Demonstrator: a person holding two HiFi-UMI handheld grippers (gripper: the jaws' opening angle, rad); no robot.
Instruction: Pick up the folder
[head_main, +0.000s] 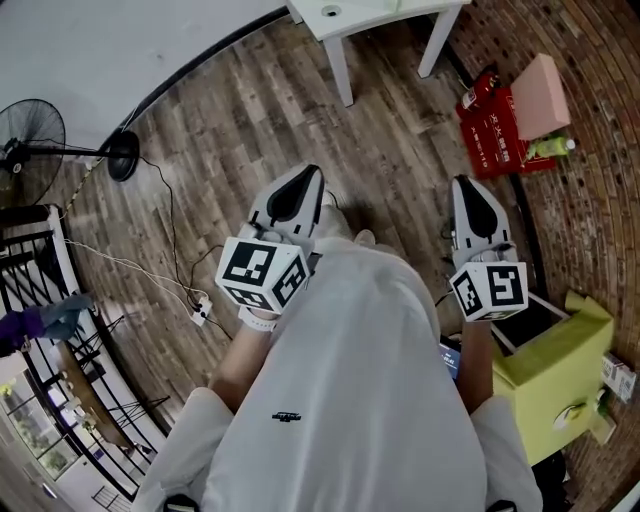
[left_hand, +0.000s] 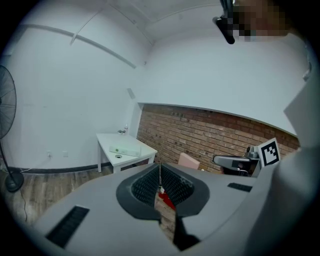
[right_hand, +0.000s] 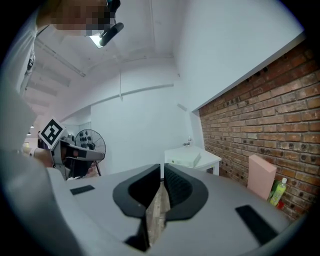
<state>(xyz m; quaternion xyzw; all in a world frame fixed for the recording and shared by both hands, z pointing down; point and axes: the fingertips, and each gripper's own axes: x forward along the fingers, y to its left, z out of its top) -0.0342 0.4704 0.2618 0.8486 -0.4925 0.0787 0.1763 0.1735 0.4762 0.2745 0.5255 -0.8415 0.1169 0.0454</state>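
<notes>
A flat pale green folder lies on a small white table by the brick wall, far ahead of both grippers; it also shows as the pale green slab in the right gripper view. In the head view only the table shows at the top edge. My left gripper is held at waist height over the wooden floor, its jaws shut with nothing between them. My right gripper is alongside it, also shut and holding nothing.
A pink box, a red fire-extinguisher case and a green bottle sit by the brick wall on the right. A yellow-green box stands near my right side. A floor fan, cables and a black rack are on the left.
</notes>
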